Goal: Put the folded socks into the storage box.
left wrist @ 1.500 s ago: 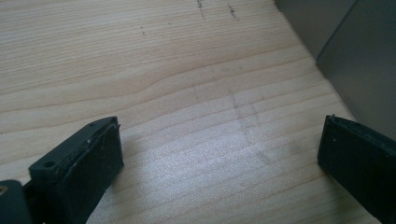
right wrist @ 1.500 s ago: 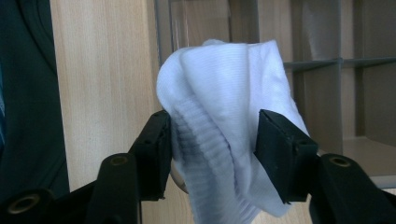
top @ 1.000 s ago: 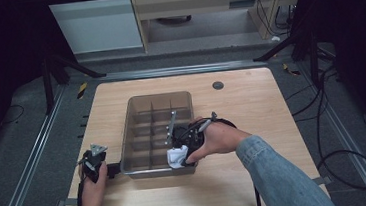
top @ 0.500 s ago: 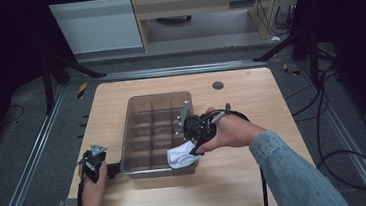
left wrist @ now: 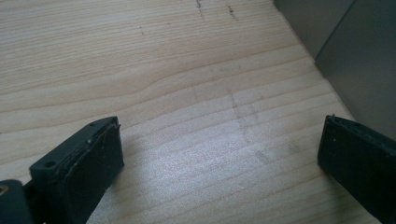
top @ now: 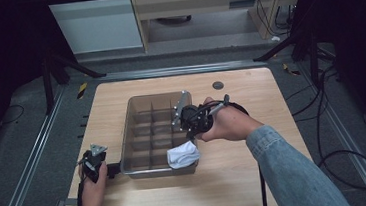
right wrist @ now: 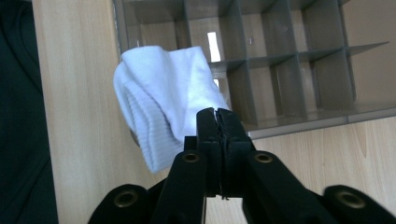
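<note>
A grey tray (top: 153, 97) split into several compartments stands mid-table. A rolled white sock (top: 183, 155) hangs over its near right corner, pinched at one edge by my right gripper (top: 191, 141). In the right gripper view the jaws (right wrist: 217, 116) have just been closing and now stand together on the sock (right wrist: 163, 102), above the tray's rim (right wrist: 299, 125). My left gripper (top: 107, 169) rests on the table at the tray's near left corner. Its jaws (left wrist: 219, 158) stand wide apart over bare wood, with the tray wall (left wrist: 369, 70) beside the right one.
The wooden table (top: 257, 176) has bare room in front of the tray and to its right. A small dark disc (top: 217, 85) lies near the far edge. Metal rails and cables run along the floor on both sides.
My right gripper has come up out of the tray's near right part and drawn right, and the white sock has risen with it. The left hand has stayed where it was.
</note>
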